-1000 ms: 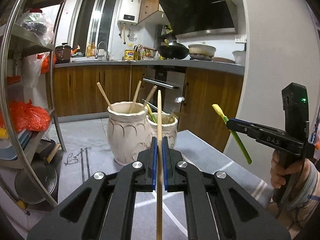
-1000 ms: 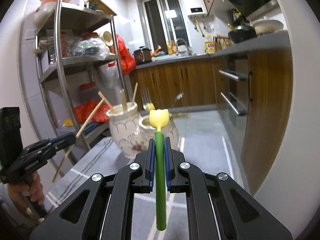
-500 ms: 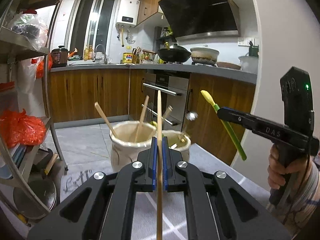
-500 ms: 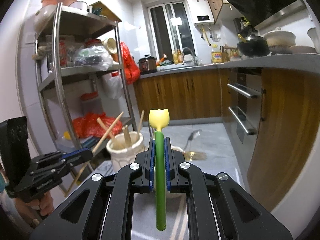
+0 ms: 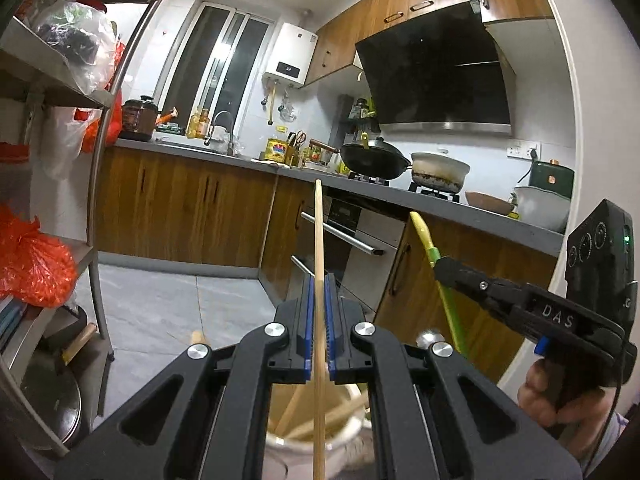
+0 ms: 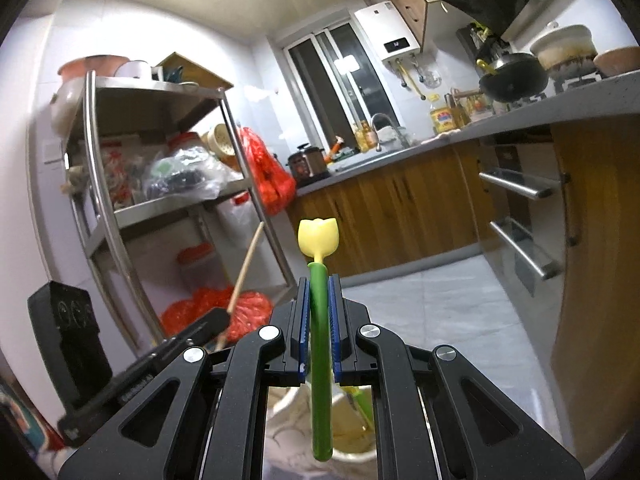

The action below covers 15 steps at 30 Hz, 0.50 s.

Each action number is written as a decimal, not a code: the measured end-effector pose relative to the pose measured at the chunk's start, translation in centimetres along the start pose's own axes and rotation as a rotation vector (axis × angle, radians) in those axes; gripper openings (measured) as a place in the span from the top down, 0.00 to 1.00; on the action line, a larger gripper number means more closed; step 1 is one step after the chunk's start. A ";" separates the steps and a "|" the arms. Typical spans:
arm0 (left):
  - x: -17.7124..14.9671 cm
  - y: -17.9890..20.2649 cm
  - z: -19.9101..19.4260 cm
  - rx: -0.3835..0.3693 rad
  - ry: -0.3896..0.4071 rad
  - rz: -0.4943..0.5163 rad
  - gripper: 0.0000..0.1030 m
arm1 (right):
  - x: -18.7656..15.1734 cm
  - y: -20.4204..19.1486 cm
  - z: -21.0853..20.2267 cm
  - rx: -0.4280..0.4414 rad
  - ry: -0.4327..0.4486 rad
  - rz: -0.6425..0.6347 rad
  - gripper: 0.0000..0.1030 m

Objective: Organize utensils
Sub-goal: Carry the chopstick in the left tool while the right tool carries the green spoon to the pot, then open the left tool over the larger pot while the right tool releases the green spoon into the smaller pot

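— What is differing from a second ago?

— Both cameras are looking higher now. The two ceramic jars, which were standing well ahead of the fingers, are sitting low under them. In the left wrist view the cream jar (image 5: 308, 436) is showing only between the arms of the left hand-held gripper (image 5: 319, 320), below its fingers, with wooden sticks leaning inside. In the right wrist view the floral jar (image 6: 352, 424) is lying under the right hand-held gripper (image 6: 320, 332).

— And the grips?

— Both are matching the earlier frames. The left hand-held gripper is clamping the wooden chopstick (image 5: 318, 248) upright between its blue pads, its lower end reaching down over the cream jar's mouth. The right hand-held gripper is squeezing the green-handled utensil (image 6: 320, 320), its yellow tulip-shaped end pointing up and its green tip hanging over the floral jar's opening.

— What is hard to make out?

— The desk under the jars is being covered by the gripper bodies, so I cannot tell where the jars are resting. Both jars are blurred and cut off by the frame bottom. Whether the chopstick's lower end is already inside the cream jar, I cannot tell. In the left view the green-handled utensil's lower part is passing behind the gripper arm
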<state>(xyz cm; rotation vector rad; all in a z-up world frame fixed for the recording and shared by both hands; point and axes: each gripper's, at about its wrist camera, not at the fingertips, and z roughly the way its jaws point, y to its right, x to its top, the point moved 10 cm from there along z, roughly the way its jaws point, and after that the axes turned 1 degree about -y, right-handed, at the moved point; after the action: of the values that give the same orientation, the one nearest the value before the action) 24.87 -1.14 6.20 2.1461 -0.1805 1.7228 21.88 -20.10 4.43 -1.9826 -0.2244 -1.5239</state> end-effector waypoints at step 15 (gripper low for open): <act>-0.1 -0.2 3.3 0.044 0.031 0.036 0.96 | -3.7 1.3 4.3 -0.042 -0.069 -0.006 0.90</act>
<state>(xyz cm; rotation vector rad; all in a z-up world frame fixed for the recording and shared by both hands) 27.95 -2.19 5.50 2.1582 -0.1755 1.7951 24.81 -17.85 -0.06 -2.0711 -0.2288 -1.4773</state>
